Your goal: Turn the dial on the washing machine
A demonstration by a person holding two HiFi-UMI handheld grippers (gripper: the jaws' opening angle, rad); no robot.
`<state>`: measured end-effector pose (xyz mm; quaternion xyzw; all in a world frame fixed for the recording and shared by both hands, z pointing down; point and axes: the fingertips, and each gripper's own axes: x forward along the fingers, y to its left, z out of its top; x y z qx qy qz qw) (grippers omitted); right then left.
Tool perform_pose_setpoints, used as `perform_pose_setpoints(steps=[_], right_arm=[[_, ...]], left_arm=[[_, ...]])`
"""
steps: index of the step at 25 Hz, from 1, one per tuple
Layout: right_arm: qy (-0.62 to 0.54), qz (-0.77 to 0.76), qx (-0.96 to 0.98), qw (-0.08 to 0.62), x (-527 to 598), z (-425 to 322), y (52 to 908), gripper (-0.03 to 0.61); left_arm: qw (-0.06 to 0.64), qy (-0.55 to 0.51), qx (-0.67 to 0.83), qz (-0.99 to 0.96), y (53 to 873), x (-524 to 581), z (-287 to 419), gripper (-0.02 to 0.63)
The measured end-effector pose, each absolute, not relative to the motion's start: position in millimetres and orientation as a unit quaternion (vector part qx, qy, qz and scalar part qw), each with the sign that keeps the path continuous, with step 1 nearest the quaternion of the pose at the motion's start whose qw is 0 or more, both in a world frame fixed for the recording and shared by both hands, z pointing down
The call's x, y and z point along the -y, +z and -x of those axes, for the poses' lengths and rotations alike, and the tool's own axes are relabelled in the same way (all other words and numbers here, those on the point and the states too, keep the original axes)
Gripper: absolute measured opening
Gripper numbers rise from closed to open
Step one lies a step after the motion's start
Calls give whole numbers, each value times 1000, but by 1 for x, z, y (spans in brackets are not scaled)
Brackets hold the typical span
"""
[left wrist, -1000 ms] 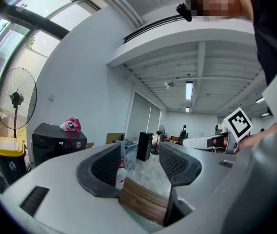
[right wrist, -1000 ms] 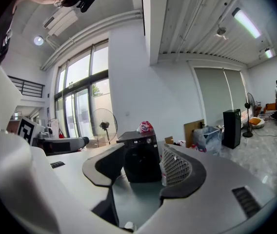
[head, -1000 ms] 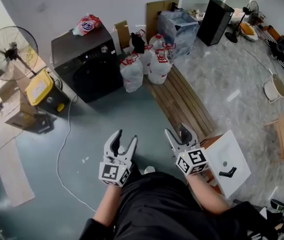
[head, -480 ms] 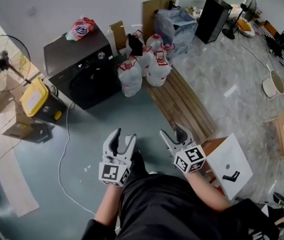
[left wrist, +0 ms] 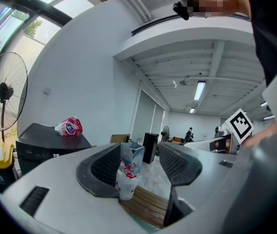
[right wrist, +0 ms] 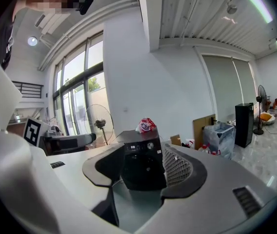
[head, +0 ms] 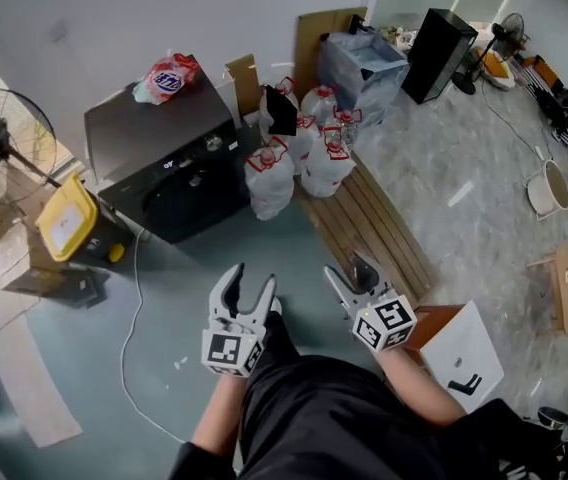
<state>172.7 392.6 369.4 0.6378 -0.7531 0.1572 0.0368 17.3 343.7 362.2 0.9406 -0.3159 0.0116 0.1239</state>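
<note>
The dark washing machine (head: 169, 163) stands against the back wall, with a round dial (head: 214, 143) on its front panel and a red detergent bag (head: 167, 78) on top. Both grippers are held low in front of the person, well short of the machine. My left gripper (head: 250, 278) is open and holds nothing. My right gripper (head: 349, 268) is open too. In the right gripper view the machine (right wrist: 143, 172) shows far off between the jaws, its dial (right wrist: 150, 146) small and distant. The left gripper view points past the machine (left wrist: 41, 147) at white bags (left wrist: 128, 172).
A standing fan (head: 4, 143) and a yellow box (head: 64, 223) are left of the machine. White bags (head: 269, 178) and a wooden pallet (head: 369, 223) lie to its right. A white cable (head: 129, 308) trails over the floor. A white board (head: 464, 353) sits at the right.
The washing machine has shifted slightly nearer and to the right in the head view as the person moves. Both grippers keep their pose and stay open.
</note>
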Motion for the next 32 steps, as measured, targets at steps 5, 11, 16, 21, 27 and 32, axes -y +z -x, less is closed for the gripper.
perform_pose_setpoints(steps=[5, 11, 16, 21, 27, 32], right_arm=[[155, -634, 756, 37, -328, -169, 358, 215], [157, -631, 758, 45, -259, -161, 357, 215], [147, -630, 762, 45, -210, -148, 354, 215], [151, -623, 765, 53, -181, -138, 356, 215], [170, -603, 776, 71, -162, -129, 371, 215], [168, -577, 795, 75, -126, -129, 374, 215]], left_arm=[[128, 7, 319, -939, 354, -280, -11, 225], [127, 1, 317, -940, 352, -212, -5, 225], [128, -3, 314, -941, 355, -169, 6, 225], [135, -5, 317, -939, 359, -141, 12, 225], [136, -26, 328, -934, 361, -127, 24, 229], [139, -20, 354, -925, 366, -103, 23, 229]])
